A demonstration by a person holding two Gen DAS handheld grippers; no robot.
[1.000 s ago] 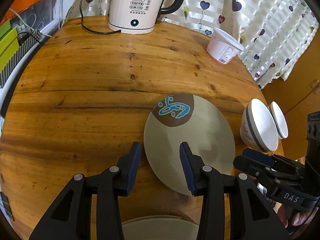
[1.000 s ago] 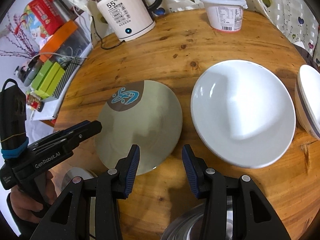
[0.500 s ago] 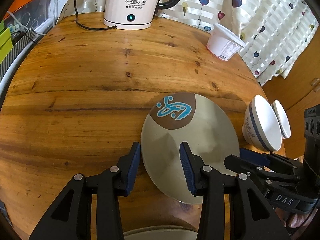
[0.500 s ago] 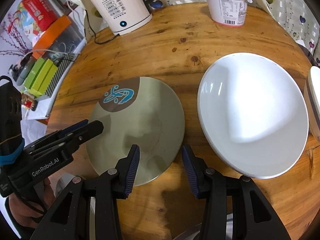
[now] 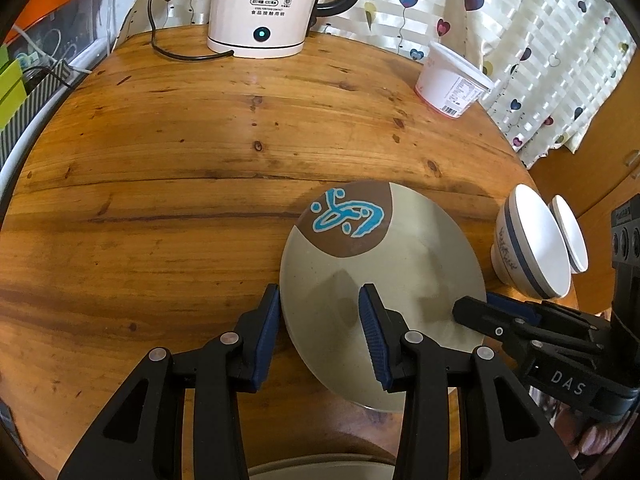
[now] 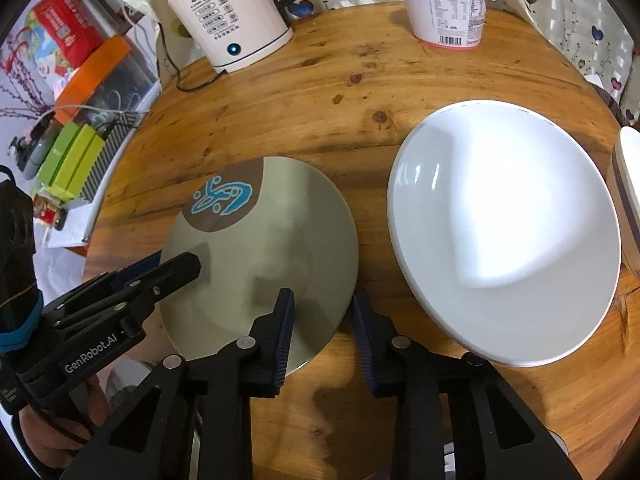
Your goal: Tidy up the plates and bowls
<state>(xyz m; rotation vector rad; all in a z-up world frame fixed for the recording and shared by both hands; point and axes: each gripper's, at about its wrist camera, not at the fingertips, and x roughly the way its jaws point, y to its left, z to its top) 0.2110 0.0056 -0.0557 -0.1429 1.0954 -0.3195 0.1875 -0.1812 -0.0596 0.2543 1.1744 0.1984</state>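
Nearest the left wrist camera, the left gripper (image 5: pixel 320 332) stood with its jaws apart, straddling the near left edge of the grey-green plate (image 5: pixel 400 300): one blue pad sat just outside the rim over the wooden table (image 5: pixel 160 184), the other over the plate's face. Whether either pad touched the plate could not be told. The right gripper (image 6: pixel 322 330) was likewise spread, its jaws either side of the same plate's near right rim, one pad above the plate and one above bare wood between the two plates; contact there could not be told either. In the right wrist view, the left gripper's black fingers reached over the plate's left edge.

The grey-green plate lay flat on the table, its brown patch with the blue squiggle (image 6: pixel 222 200) on the far side. Just beside it to the right, apart from it, lay the larger white plate (image 6: pixel 504 236). Beyond that plate's right edge, a blue-banded white bowl (image 5: pixel 528 252) rested at the table's edge with a second white bowl (image 5: pixel 570 234) close behind it.

Farther back stood a white lidded tub (image 6: pixel 446 8) and, at the far left, a white electric kettle (image 6: pixel 228 12) with a small lit dot and its black cord (image 5: pixel 176 50) trailing on the wood. A heart-patterned curtain (image 5: pixel 540 40) hung behind.
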